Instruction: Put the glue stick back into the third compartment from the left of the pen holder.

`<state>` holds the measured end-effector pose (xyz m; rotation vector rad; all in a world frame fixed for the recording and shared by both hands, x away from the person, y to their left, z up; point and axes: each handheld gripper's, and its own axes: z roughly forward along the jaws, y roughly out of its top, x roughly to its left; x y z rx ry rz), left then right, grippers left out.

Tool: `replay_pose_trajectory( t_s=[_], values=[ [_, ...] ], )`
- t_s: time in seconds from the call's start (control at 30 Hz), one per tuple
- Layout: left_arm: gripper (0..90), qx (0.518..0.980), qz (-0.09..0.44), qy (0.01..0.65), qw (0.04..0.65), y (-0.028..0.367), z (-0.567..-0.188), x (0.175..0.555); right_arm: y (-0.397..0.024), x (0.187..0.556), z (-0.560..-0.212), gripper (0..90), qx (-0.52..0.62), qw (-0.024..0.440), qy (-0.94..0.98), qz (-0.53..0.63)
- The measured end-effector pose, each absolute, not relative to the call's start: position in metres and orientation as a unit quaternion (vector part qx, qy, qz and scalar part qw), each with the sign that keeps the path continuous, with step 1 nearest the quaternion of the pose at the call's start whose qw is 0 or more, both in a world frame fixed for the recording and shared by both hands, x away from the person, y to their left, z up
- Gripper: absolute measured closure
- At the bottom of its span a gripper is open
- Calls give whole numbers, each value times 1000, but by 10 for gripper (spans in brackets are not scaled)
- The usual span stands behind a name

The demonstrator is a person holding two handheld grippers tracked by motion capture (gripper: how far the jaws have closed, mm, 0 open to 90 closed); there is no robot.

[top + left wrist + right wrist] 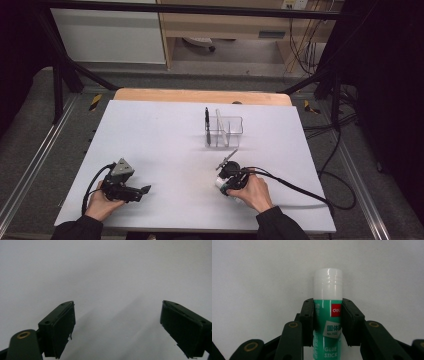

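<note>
The white table carries the work, and the step in hand looks like the pick-up of the glue stick: the right gripper has its two black jaws pressed against the green body of the stick from either side, the white cap jutting out ahead of the tips. No earlier picture is there to compare, so the grasp is read only from how the pads sit flush on the label. Ahead of that gripper, a little way off, stands a clear divided organizer with a dark pen upright at its left end; the next move probably calls for lifting the stick, tipping it upright and lowering it into a free compartment without knocking the walls.

The left gripper rests wide open over bare table, nothing between its jaws.

In the high view the right hand covers most of the stick, and which compartments are free is hard to tell through the clear plastic.
</note>
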<state>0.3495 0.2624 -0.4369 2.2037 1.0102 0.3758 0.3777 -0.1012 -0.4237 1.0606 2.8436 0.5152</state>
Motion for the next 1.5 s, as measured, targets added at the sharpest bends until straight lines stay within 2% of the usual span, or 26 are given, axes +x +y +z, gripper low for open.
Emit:
replay_pose_trajectory(
  t_s=[0.53,1.5],
  values=[
    [125,845,145,388,337,263,-437,350,-106,379,-415,664,360,22,915,180],
    [125,846,145,387,336,262,-437,349,-139,378,-366,663,371,95,876,293]
  ],
)
